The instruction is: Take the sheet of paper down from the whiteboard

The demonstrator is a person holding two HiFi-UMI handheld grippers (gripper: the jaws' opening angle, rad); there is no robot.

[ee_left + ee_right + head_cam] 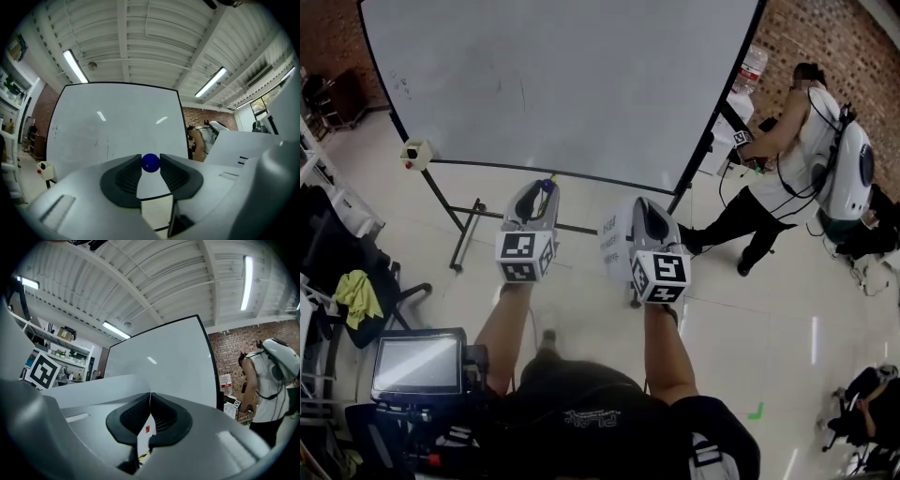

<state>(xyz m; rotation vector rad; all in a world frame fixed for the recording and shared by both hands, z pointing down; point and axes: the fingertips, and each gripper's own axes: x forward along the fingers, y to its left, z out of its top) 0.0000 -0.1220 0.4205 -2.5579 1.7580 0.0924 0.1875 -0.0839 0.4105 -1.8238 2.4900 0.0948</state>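
The whiteboard [562, 84] stands ahead on its frame, bare apart from faint pen marks, with nothing pinned on it. My right gripper [639, 204] is shut on the sheet of paper [611, 246], which hangs off its left side, clear of the board. In the right gripper view the jaws [150, 401] meet on the thin sheet [142, 440]. My left gripper [546, 186] is shut on a small blue ball magnet [150, 162], which sits between the two pads. The paper [234, 143] also shows at the right of the left gripper view.
A person with a white backpack [806, 141] bends over a table at the right of the board. The board's stand legs [464, 234] reach onto the floor. A chair with a yellow-green cloth [358, 292] and a monitor [417, 364] stand at my left.
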